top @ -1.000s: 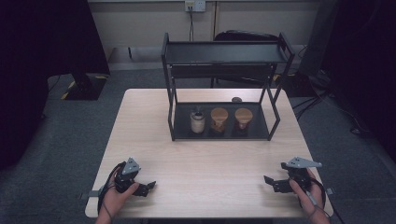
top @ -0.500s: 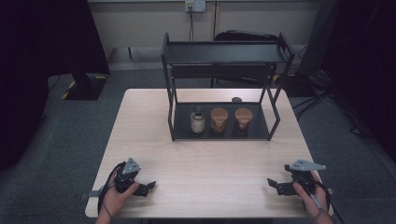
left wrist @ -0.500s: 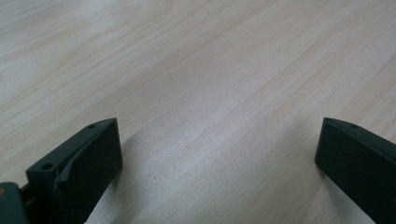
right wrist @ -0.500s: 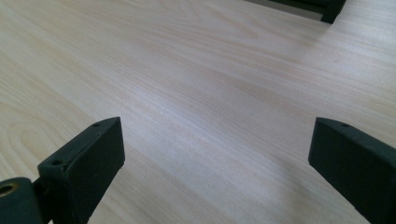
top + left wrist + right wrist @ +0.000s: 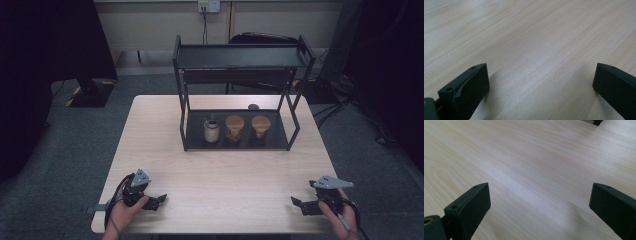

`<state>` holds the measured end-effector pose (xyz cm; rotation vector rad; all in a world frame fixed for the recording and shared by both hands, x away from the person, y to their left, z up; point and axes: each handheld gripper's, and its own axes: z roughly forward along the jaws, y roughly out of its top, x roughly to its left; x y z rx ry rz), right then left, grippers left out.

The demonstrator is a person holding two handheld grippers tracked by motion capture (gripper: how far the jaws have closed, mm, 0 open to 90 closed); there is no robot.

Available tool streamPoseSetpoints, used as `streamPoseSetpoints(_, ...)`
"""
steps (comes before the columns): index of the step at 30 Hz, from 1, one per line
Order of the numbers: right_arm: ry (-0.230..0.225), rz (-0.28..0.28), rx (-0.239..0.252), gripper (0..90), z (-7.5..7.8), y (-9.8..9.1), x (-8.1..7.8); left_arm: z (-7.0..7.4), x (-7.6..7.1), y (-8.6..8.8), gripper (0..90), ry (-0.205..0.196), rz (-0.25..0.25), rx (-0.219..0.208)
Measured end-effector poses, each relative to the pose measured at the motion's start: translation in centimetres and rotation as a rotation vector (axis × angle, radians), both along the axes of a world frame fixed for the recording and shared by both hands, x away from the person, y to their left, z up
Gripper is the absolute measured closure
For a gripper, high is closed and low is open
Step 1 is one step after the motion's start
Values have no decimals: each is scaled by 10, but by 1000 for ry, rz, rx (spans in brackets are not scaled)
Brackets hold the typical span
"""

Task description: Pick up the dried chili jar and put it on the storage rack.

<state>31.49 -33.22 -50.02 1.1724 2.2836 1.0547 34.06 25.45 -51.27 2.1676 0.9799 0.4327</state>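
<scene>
Both tools, left tool (image 5: 159,201) and right tool (image 5: 297,203), rest released at the frame's bottom; the three jars (image 5: 235,128) on the rack (image 5: 239,56) are untouched, so everything remains.

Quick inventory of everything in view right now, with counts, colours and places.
Table: one, light wood, centre.
Shelf rack: one, black, two levels, far half of the table.
Jar: one, cream, left on the rack's bottom level.
Wooden-lidded containers: two, brown, beside the jar, middle and right.
Small round thing: one, dark, on the table behind the rack.
Chair: one, dark, behind the rack.
Wall socket: one, white, far wall.
Left tool: black, open, near left edge.
Right tool: black, open, near right edge.
</scene>
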Motion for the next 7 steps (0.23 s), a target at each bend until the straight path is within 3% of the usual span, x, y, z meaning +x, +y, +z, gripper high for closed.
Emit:
streamPoseSetpoints(4,11,37,-16,25,4,-1,-10,0,0,0,1,0,0,0)
streamPoseSetpoints(7,-45,179,-41,25,22,3,-27,0,0,0,1,0,0,1)
